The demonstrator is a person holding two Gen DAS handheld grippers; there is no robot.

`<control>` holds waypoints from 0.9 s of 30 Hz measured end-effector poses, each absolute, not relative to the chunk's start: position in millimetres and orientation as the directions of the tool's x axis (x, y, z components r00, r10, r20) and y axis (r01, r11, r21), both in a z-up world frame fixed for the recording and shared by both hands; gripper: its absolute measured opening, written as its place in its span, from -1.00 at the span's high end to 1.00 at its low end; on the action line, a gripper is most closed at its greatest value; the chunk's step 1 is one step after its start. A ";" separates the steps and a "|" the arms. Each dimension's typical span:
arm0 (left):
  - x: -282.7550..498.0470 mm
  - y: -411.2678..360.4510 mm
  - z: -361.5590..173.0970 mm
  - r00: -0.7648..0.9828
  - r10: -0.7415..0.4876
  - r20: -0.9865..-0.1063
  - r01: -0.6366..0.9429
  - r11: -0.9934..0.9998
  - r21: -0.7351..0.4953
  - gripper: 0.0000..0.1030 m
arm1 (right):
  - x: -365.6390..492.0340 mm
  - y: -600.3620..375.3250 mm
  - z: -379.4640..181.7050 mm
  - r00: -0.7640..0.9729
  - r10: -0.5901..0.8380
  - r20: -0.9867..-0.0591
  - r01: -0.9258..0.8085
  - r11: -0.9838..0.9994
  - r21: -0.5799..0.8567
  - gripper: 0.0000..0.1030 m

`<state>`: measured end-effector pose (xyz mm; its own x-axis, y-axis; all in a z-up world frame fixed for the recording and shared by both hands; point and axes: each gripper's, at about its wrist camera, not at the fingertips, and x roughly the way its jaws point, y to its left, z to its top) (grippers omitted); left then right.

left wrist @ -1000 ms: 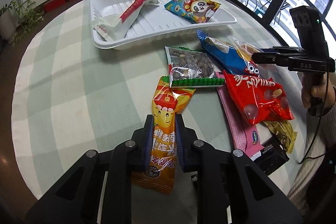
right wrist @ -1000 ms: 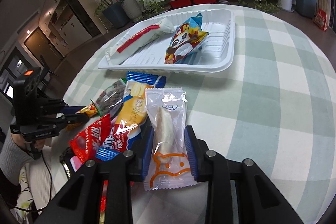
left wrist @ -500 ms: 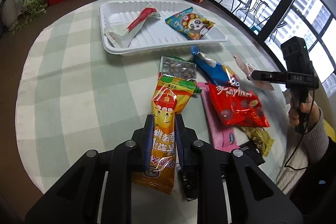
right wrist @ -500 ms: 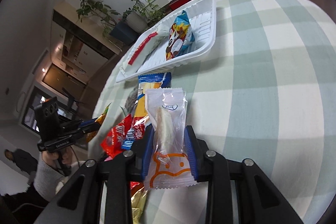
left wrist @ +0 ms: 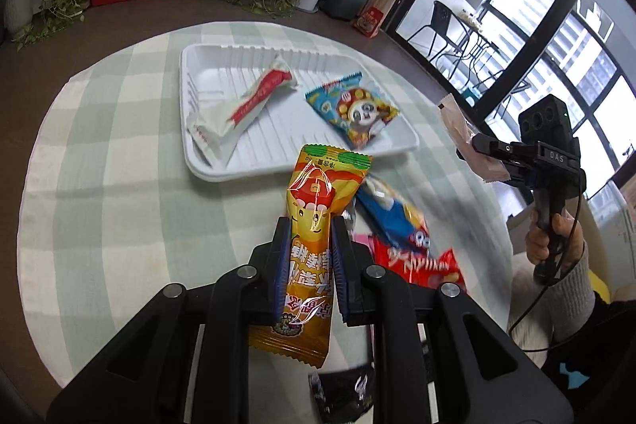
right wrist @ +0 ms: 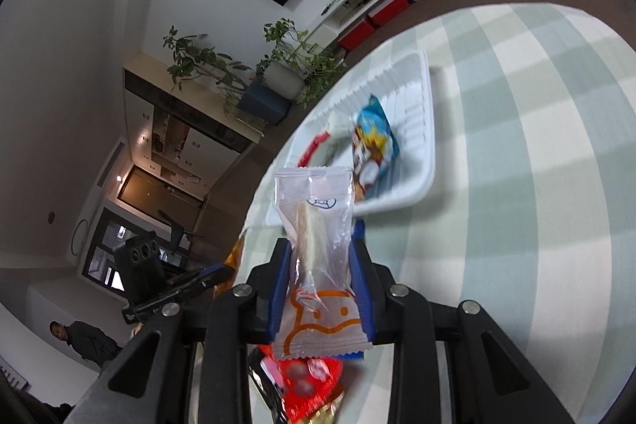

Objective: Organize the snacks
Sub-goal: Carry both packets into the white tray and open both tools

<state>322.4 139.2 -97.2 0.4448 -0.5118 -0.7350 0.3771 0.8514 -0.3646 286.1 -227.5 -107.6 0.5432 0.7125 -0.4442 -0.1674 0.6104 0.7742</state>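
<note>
Snacks both lifted off table since a second ago: left gripper (left wrist: 307,245) clamps orange-yellow foil packet (left wrist: 314,225), right gripper (right wrist: 320,281) clamps clear plastic wafer pouch (right wrist: 318,245); ribbed white plastic tray (left wrist: 206,161) next.

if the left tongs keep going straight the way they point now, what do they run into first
Likely the near rim of the white tray. The left tongs, shut on the orange snack packet, aim down across bare checked tablecloth toward it. Depth is unclear, so they might touch cloth just short of the rim.

Black tool (left wrist: 308,245), blue pads (left wrist: 283,265)
</note>
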 end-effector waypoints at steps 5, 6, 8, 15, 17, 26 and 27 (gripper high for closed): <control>357.2 134.3 -90.8 0.457 -0.536 -0.710 0.357 0.842 -0.406 0.66 | 323.6 -216.8 -100.9 0.548 0.723 -0.421 -0.171 0.589 0.790 0.36; 364.8 132.2 -90.5 0.459 -0.541 -0.705 0.351 0.839 -0.416 0.66 | 329.4 -215.1 -102.4 0.545 0.727 -0.418 -0.166 0.583 0.796 0.36; 379.7 128.5 -90.9 0.461 -0.550 -0.696 0.337 0.834 -0.436 0.66 | 343.7 -209.5 -104.7 0.540 0.731 -0.419 -0.157 0.576 0.803 0.36; 423.8 104.8 -98.6 0.474 -0.558 -0.681 0.312 0.830 -0.463 0.66 | 383.7 -189.7 -107.2 0.536 0.724 -0.434 -0.149 0.587 0.796 0.35; 431.0 97.1 -101.6 0.483 -0.550 -0.681 0.303 0.835 -0.460 0.65 | 391.8 -182.4 -107.3 0.537 0.717 -0.446 -0.152 0.601 0.784 0.34; 446.9 73.0 -114.6 0.530 -0.441 -0.724 0.269 0.898 -0.349 0.23 | 402.0 -162.5 -109.9 0.545 0.650 -0.529 -0.169 0.703 0.690 -0.15; 446.8 73.9 -115.3 0.537 -0.439 -0.721 0.269 0.899 -0.346 0.23 | 400.6 -160.7 -107.2 0.551 0.639 -0.537 -0.176 0.718 0.674 -0.15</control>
<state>446.8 73.9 -115.3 0.5366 -0.4386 -0.7209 0.2692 0.8986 -0.3464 400.6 -160.7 -107.2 0.5507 0.6392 -0.5368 -0.1765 0.7177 0.6736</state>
